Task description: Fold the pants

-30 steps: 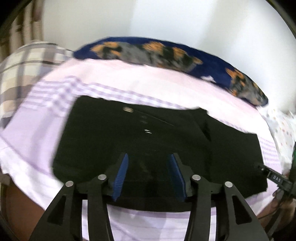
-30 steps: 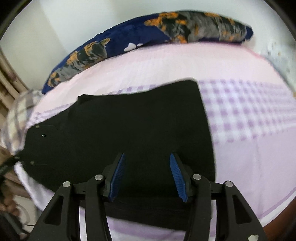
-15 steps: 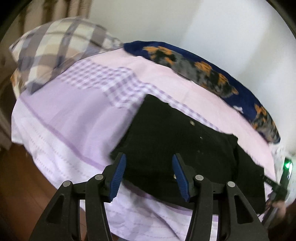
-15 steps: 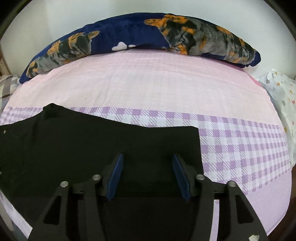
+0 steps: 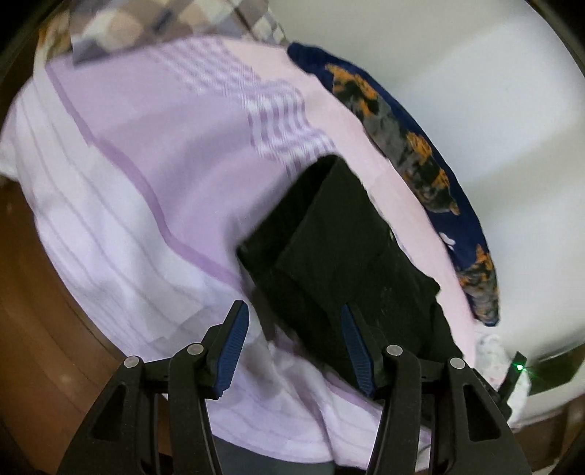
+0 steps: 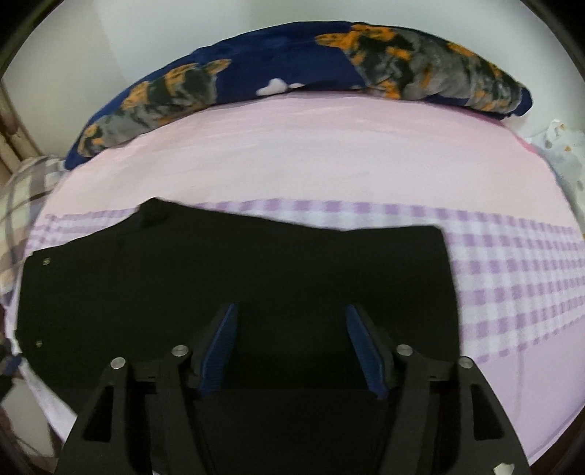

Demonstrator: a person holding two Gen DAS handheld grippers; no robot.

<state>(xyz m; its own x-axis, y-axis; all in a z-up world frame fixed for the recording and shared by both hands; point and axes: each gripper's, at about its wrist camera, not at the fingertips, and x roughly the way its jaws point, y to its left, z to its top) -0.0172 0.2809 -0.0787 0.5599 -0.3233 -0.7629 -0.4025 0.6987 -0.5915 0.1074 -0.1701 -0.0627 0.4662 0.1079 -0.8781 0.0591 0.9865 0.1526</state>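
Soft, even indoor light fills both views, with no hard shadows and no glare on the bed sheet (image 6: 329,153). The white wall (image 5: 475,91) reads bright, nearly washed out. The black pants (image 6: 237,277) swallow detail, showing almost no folds or texture. The left wrist view is smeared by motion: the checks on the sheet streak and the plaid pillow (image 5: 164,25) at the bed's far corner is blurred. The right wrist view is sharper, softening toward its edges. Fisheye distortion bows the bed's edges, and dark corners frame each picture.
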